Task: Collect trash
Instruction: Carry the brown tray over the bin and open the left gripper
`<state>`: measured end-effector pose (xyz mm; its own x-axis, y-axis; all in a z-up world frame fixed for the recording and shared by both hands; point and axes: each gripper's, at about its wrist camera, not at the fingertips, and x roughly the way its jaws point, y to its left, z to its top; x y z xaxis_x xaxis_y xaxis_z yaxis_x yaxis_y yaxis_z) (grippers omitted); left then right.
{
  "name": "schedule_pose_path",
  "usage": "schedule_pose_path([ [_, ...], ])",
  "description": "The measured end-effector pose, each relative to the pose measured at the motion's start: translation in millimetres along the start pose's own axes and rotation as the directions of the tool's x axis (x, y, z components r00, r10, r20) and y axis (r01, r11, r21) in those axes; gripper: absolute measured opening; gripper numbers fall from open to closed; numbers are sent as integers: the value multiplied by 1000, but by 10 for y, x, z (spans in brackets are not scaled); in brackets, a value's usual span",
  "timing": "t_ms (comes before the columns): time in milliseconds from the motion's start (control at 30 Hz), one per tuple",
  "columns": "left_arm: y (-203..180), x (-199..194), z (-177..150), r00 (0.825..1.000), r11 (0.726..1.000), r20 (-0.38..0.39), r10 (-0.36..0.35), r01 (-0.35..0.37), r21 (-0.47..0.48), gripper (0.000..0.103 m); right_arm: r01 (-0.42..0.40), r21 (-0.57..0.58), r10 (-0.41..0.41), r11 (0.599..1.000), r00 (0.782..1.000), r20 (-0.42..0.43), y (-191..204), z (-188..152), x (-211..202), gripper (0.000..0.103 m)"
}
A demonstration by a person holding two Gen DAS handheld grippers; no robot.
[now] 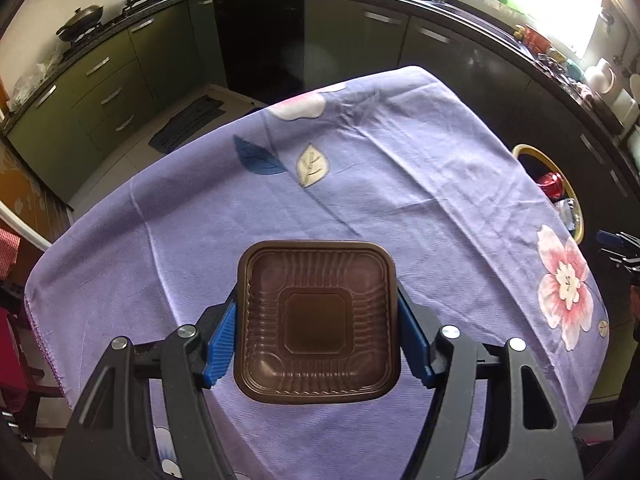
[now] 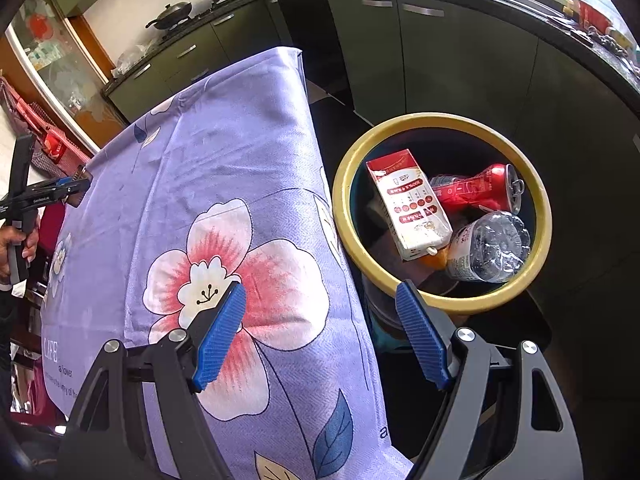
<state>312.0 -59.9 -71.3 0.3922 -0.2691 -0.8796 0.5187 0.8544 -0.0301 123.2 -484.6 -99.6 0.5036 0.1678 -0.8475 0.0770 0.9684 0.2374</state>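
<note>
My left gripper (image 1: 316, 304) is shut on a brown square plastic tray (image 1: 318, 324), its blue pads pressed against the tray's two sides, held above the purple flowered tablecloth (image 1: 360, 184). My right gripper (image 2: 320, 300) is open and empty, over the table's right edge beside the yellow-rimmed bin (image 2: 540, 216). The bin holds a red-and-white carton (image 2: 408, 204), a red can (image 2: 480, 192) and a crushed clear bottle (image 2: 488, 248). The bin also shows at the right of the left wrist view (image 1: 560, 168). The left gripper shows far left in the right wrist view (image 2: 76, 184).
Dark kitchen cabinets (image 1: 260, 40) and a cluttered counter (image 1: 560, 68) curve around behind the table. A stove with pans (image 1: 80, 24) is at the back left. A dark floor mat (image 1: 188, 122) lies beyond the table. The bin stands on the floor at the table's right side.
</note>
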Motion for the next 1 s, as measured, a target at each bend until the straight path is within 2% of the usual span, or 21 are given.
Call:
schedule_pose_path([
  [200,-968,-130,167,995,983,10,-98,95,154,66,64,51,-67,997,996,66,-322,-168,-265,77],
  [367,-1861,-86,423,980,941,3,-197,189,281,66,85,118,-97,989,990,104,-716,-373,-488,77],
  [533,-2663,191,735,962,897,-32,-272,266,355,66,91,165,-112,982,987,120,-1039,-571,-634,77],
  [667,-3215,536,978,950,869,-65,-305,306,390,66,82,217,-113,973,984,135,-1289,-720,-733,77],
  [833,-3710,1018,1244,937,856,-119,-329,349,382,66,69,273,-109,960,985,136,-1537,-882,-776,77],
  [900,-3850,1190,1327,938,856,-140,-317,346,384,66,61,287,-103,956,986,134,-1578,-918,-776,77],
  [1000,-3977,1389,1454,950,869,-115,-291,313,383,67,51,294,-92,954,987,129,-1623,-954,-758,78],
])
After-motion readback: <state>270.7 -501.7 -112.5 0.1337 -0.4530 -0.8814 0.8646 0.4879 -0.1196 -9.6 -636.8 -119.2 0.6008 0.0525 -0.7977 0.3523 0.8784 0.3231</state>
